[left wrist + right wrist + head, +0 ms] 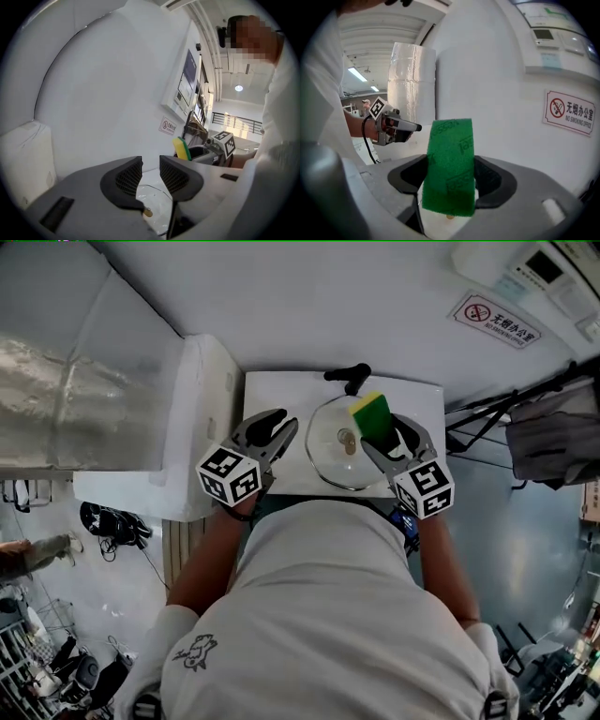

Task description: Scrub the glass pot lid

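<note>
Pressure first: lower right gripper (451,180), clamped firmly on yellow-and-green sponge (451,159), until green scouring face meets glass flat, then work in small circles outward from the centre. Use left gripper (151,174), jaws parted with nothing between them, to pin the rim against sliding. Find glass pot lid (339,442) at centre of head view, flat on white table (272,390), brass centre fitting facing up. Round, so no real long axis. Cannot tell whether dome or underside faces up.
</note>
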### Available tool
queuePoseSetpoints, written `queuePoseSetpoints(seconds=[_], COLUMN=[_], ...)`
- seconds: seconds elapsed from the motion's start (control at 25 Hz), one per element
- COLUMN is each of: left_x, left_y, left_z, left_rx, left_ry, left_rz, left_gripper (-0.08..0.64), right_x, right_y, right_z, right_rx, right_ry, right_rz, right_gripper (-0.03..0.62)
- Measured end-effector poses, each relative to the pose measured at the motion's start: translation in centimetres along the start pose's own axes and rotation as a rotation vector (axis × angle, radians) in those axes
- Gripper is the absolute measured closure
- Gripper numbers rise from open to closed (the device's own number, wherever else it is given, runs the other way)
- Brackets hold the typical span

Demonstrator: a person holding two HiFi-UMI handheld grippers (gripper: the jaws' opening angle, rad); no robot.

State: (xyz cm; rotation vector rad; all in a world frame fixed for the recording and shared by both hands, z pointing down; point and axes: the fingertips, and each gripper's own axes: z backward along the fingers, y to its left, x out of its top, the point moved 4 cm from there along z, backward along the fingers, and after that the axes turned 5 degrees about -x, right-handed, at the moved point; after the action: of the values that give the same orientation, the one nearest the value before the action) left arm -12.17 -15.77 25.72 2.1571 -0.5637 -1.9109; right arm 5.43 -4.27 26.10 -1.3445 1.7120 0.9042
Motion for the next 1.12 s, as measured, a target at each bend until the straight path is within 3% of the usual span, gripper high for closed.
queuePoseSetpoints(seconds=[0.32, 0.68, 0.88, 1.12], left_x=[0.2, 0.8, 1.0, 0.4], left_y=[-0.6, -2.5, -5.1, -10.3], left_z=[1.9, 2.2, 2.1, 1.1], left_rx=[0.012, -0.011, 0.013, 0.038], left_ry=[-0.007, -0.013, -0.029, -0.061], left_rz=[-0.018, -0.105, -0.136, -0.152], left_gripper=[0.443, 0.474, 0.555, 0.561], right_x=[1.3, 1.9, 1.8, 0.7], right_y=[0.8, 0.4, -0.3, -1.6], right_z=[0.8, 2.6, 4.4, 8.9], right_rx=[-0.020, -0.009, 0.011, 0.058], right_ry=[-0.040, -0.095, -0.108, -0.152], right_rz=[-0.027, -0.056, -0.042, -0.032], right_gripper=[0.284, 0.285, 0.285, 0.285])
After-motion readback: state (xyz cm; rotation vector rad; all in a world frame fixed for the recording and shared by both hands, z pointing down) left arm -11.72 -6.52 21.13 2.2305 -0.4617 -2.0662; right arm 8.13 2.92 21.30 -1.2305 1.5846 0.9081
